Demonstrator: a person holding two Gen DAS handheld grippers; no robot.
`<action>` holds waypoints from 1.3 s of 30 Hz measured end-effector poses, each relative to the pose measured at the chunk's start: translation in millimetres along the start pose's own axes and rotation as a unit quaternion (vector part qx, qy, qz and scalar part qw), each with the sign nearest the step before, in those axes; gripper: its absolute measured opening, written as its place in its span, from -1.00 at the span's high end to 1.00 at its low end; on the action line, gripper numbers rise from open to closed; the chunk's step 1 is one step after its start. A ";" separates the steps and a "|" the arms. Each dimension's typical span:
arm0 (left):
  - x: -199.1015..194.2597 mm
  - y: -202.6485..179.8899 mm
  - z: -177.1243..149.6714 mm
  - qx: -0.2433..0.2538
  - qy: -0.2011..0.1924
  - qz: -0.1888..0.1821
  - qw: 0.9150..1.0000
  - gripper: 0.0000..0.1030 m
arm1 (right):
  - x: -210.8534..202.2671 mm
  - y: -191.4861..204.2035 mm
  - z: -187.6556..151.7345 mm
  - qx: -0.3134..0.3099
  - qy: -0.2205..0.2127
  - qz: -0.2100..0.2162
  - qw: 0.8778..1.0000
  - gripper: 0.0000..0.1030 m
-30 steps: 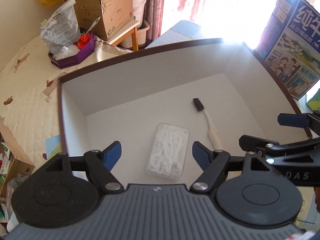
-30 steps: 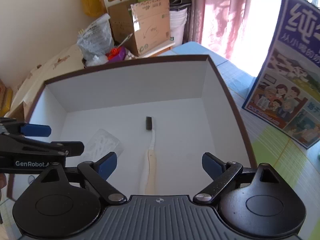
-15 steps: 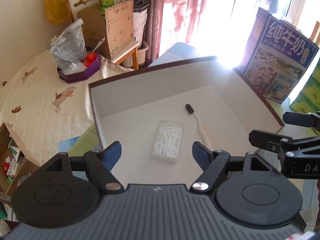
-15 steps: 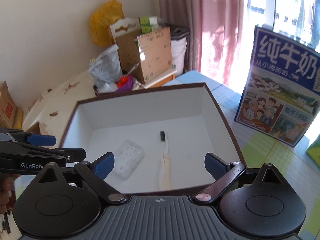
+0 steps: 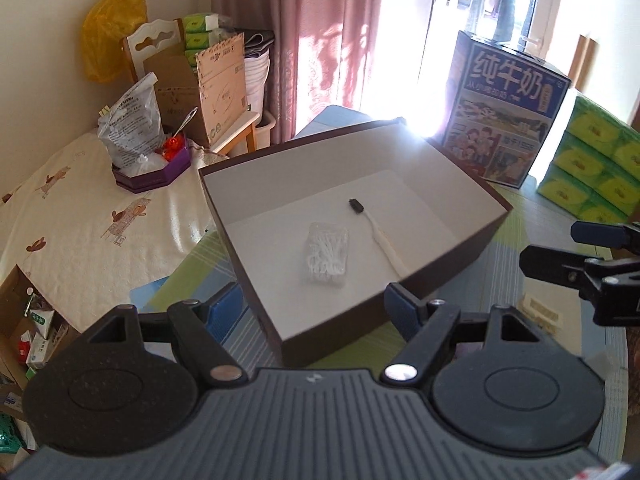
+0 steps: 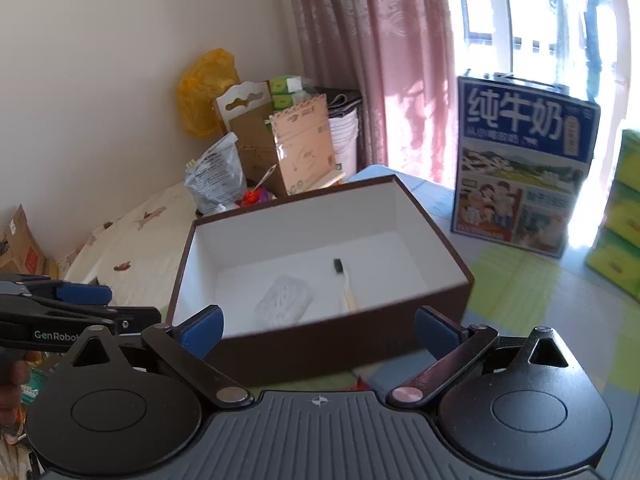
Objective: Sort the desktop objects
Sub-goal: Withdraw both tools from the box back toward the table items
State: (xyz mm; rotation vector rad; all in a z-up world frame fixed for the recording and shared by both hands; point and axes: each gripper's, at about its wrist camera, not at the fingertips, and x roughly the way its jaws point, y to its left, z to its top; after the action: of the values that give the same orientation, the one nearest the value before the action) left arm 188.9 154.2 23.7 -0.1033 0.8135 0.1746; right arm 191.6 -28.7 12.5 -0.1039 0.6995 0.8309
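between the two grippers sits the brown box (image 5: pixel 460 256), and neither holds anything: the left gripper (image 5: pixel 314 306) stands apart and bare, the right gripper (image 6: pixel 318 326) has its jaws opening with nothing between them, both hanging short of the box's near wall. inside, on the white floor, lie a toothbrush (image 5: pixel 380 236) and just beside it a small clear case of floss picks (image 5: pixel 327 254), not touching.

the toothbrush looks light and stiff, likely best pinched across the pale handle, not the dark bristle end. the case looks light too, smooth and perhaps slippery, so its short sides seem the place to grip. the box itself is likely thin card, easy to shove.

the tabletop (image 6: pixel 520 300) wears a striped green and blue cloth. a milk carton (image 6: pixel 524 168) stands behind the box, green tissue packs (image 5: pixel 596 160) to the right, pink curtains (image 6: pixel 380 60) and bright window beyond.
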 end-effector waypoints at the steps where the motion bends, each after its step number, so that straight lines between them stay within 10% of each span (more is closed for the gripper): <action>1: -4.7 -0.3 -4.8 0.003 -0.001 -0.001 1.000 -0.51 | -5.7 2.6 -5.1 0.000 -0.001 -0.003 1.000 -0.96; 20: -33.8 -19.9 -92.7 0.053 0.056 -0.030 0.997 -0.52 | -67.3 37.5 -88.8 0.014 0.031 -0.038 0.999 -0.96; 39: -10.8 -67.4 -116.6 0.121 0.091 -0.086 0.985 -0.51 | -109.2 -8.4 -164.2 0.138 0.098 -0.151 0.974 -0.96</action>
State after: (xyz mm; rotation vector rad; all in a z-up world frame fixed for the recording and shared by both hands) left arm 111.6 68.4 -46.3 0.0401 0.9970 -0.0996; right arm 59.6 -161.7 -49.7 -0.0414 0.9528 0.4292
